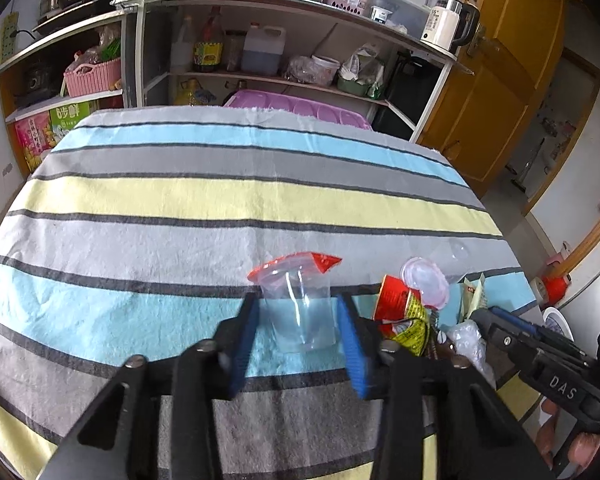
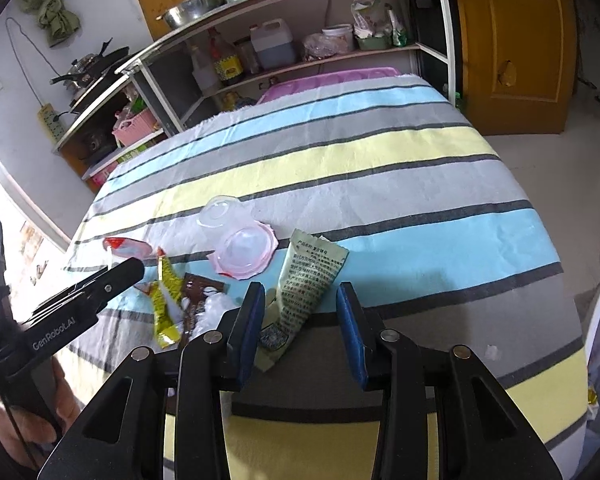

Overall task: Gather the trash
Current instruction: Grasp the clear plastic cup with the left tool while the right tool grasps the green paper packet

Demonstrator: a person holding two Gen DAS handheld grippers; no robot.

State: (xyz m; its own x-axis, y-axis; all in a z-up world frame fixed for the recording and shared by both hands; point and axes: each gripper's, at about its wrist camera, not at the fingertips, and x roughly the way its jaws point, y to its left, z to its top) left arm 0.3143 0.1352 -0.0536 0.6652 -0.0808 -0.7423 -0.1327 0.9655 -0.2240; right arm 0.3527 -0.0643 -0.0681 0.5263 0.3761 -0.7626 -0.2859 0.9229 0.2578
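Clear crinkly zip bag (image 1: 298,308) between left hand-held gripper (image 1: 300,312) pads; striped cloth (image 1: 220,200)

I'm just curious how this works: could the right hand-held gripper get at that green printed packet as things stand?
Probably yes. The green printed packet lies flat on the striped tablecloth, already between the open fingers of the right hand-held gripper, and nothing lies over it. Its near end sits close to the left finger.

The right gripper (image 2: 301,304) hovers with jaws apart over a green printed packet (image 2: 308,280) on the striped tablecloth (image 2: 380,168). A pink-rimmed clear lid (image 2: 246,254) and yellow wrappers (image 2: 166,304) lie left; the left gripper (image 2: 112,276) enters there.
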